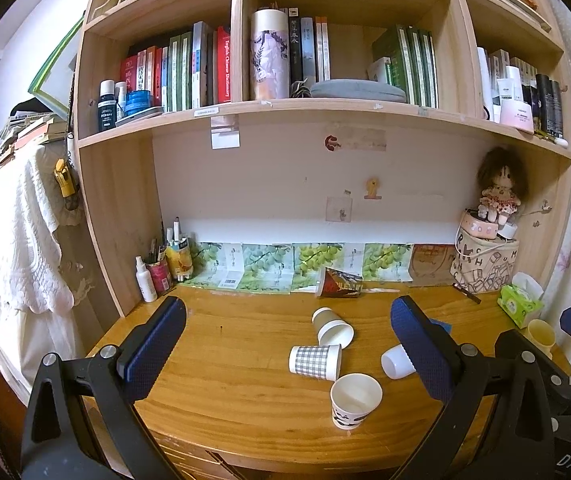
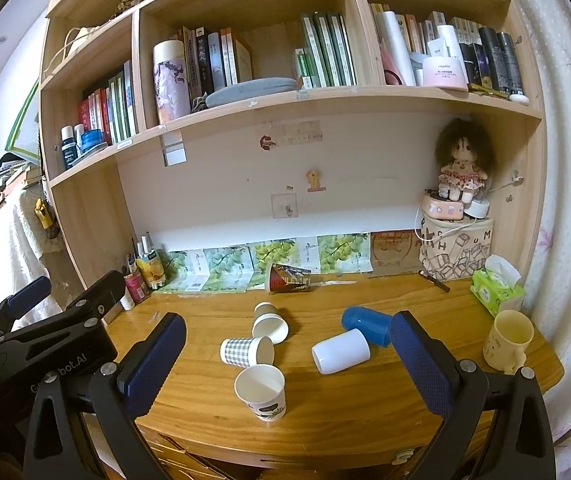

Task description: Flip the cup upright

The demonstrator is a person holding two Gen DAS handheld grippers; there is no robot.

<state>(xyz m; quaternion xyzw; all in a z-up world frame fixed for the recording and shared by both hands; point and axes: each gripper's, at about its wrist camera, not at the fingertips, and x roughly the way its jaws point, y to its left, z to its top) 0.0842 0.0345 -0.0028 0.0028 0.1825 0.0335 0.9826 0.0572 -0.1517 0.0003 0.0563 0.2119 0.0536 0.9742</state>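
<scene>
Several cups lie on their sides on the wooden desk [image 2: 365, 408]: a checked paper cup [image 2: 247, 352], an olive paper cup [image 2: 270, 322], a white plastic cup [image 2: 341, 351], a blue plastic cup [image 2: 367, 325] and a red printed cup [image 2: 287, 278] by the back wall. A white paper cup [image 2: 261, 392] stands upright near the front edge; it also shows in the left wrist view [image 1: 354, 400]. A yellow mug [image 2: 507, 340] stands upright at the right. My left gripper [image 1: 285, 340] and right gripper [image 2: 285, 356] are both open and empty, held above the desk's front edge.
A tissue pack [image 2: 495, 286], a patterned bag [image 2: 455, 254] with a doll [image 2: 461, 172] on top stand at the back right. Pens and bottles [image 2: 145, 270] crowd the back left corner. Shelves with books hang above. A lace-covered piece of furniture [image 1: 9, 240] stands left of the desk.
</scene>
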